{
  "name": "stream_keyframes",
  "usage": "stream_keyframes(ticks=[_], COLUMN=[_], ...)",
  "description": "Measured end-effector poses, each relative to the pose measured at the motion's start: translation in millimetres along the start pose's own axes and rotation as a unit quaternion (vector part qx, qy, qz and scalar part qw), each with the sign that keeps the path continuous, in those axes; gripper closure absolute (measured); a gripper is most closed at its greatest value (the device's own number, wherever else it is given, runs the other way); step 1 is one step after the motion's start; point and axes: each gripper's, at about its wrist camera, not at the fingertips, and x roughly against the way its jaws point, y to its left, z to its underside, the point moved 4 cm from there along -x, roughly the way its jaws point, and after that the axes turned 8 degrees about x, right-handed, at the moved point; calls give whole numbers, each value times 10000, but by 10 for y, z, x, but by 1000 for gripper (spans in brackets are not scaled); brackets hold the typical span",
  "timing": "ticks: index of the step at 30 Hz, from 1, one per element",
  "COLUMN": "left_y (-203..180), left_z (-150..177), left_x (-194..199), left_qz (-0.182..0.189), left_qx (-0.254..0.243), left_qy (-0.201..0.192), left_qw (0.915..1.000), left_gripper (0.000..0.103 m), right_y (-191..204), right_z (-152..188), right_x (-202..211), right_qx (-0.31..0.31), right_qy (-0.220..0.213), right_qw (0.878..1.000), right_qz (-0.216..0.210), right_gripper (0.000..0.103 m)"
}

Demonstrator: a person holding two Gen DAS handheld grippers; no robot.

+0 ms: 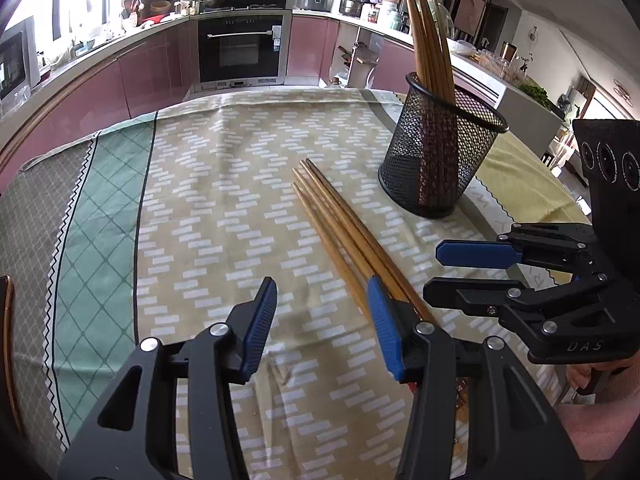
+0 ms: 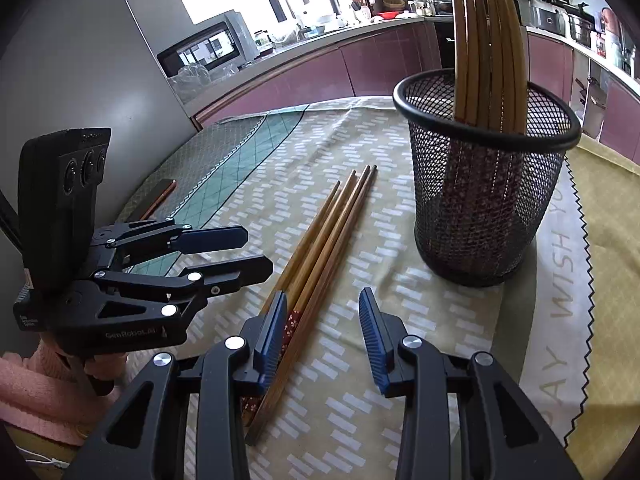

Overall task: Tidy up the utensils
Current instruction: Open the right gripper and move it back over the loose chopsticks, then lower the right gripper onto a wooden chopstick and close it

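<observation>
The left tool (image 1: 322, 324) hung over the cloth-covered counter (image 1: 200, 208) with its jaws spread and nothing between them; its right pad stood just over the near ends of the loose chopsticks (image 1: 340, 224), the rest of the gap lying to their left. Those chopsticks, four by my count, lay flat in one bundle just left of the mesh holder (image 1: 436, 156), their long axis running from the near edge away toward the holder's left side, tips farthest off.

The right tool (image 2: 322, 340), also spread and empty, sat on the other side of the bundle: its left pad covered the patterned near ends, the open gap lying toward the holder. Both tools flanked the same ends, about equally near. Judged from that, either needed only a small sideways shift to straddle the bundle before closing.

In the holder, at the right, about six chopsticks (image 2: 486, 40) stood upright, leaning on the rim.
</observation>
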Motion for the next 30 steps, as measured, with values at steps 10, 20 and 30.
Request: stream_keyframes(ticks=[10,20,30], left_y=[-59,-123,-128], left_z=[55,61,46], left_x=[-47,-73,-120], left_qz=[4,-87,-212], left_qx=[-52,-187,-306], left_qy=[108,87,102], left_qw=[9999,9997,9993], left_gripper=[54,54,57], right_y=[16,80,69], right_z=[25,20,19], right_x=[-82,-141,-136], right_qx=[74,247,240], right_qy=[91,127,183], right_qw=[9997,9988,9981], right_qz=[219,401,538], right_gripper=[68,68,68])
